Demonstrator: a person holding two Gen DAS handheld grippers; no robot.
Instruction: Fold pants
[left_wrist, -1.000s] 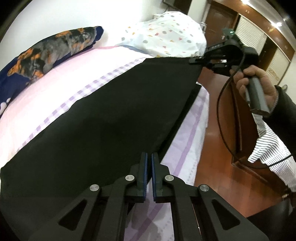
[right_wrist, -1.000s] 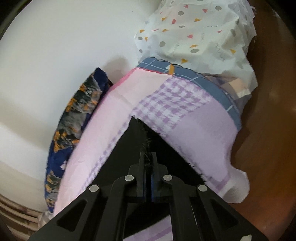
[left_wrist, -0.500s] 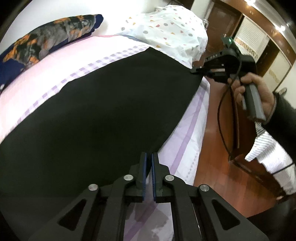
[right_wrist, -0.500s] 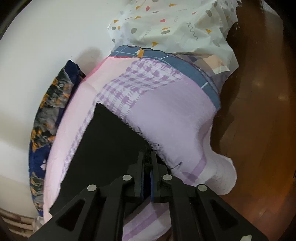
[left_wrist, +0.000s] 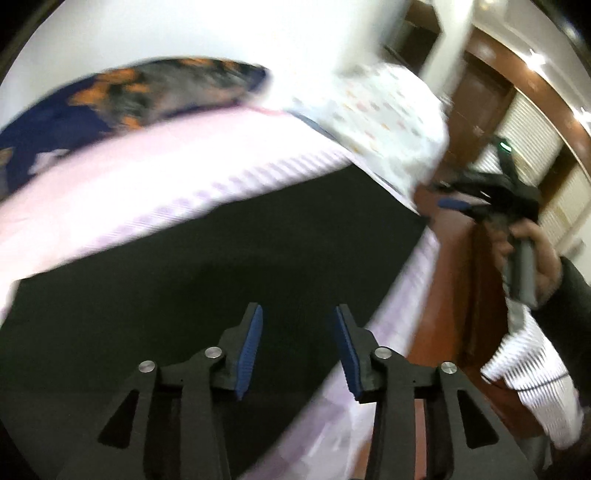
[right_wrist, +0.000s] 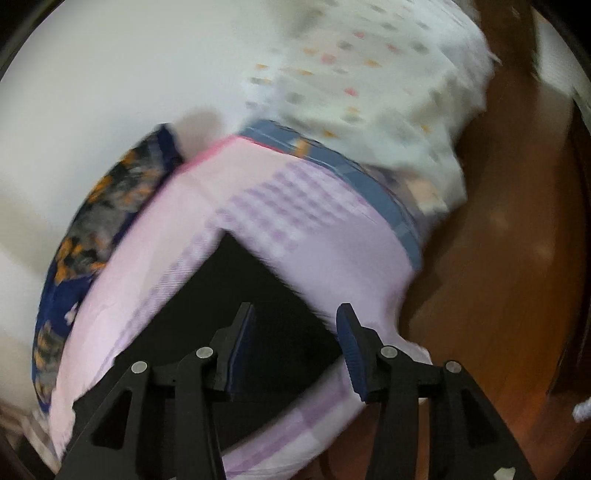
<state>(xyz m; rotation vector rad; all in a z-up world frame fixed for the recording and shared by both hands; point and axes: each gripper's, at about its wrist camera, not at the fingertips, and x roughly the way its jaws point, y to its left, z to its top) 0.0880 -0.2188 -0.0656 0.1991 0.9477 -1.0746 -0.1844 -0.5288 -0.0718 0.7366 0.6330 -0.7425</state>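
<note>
Both of our grippers stood with their jaws spread wide and nothing between the blue pads, so neither held the cloth at that moment. We had our left gripper (left_wrist: 297, 345) poised over the near end of the black pants (left_wrist: 221, 266), which lay flat and spread along the edge of the bed, on the pink and lilac checked sheet (left_wrist: 147, 192); the dark fabric ran away from us toward the far end, where our right gripper (left_wrist: 480, 201) showed in the left wrist view, held in our right hand (left_wrist: 528, 254) just beyond the pants' far corner and out over the wooden floor (left_wrist: 458, 295). From the right wrist view, our right gripper (right_wrist: 295, 332) looked down on that far end of the pants (right_wrist: 258, 295), its pads hovering above the cloth; whether they touched it we could not tell through the motion blur. We judged that the pants were laid lengthwise near the mattress edge so that each end stayed within reach of one gripper. A navy and orange patterned pillow (left_wrist: 129, 96) lay against the wall, and a white quilt with coloured dots (right_wrist: 369, 74) was heaped at the end of the bed, both clear of the garment. We judged the next fold would call for fresh grips at both ends.
</note>
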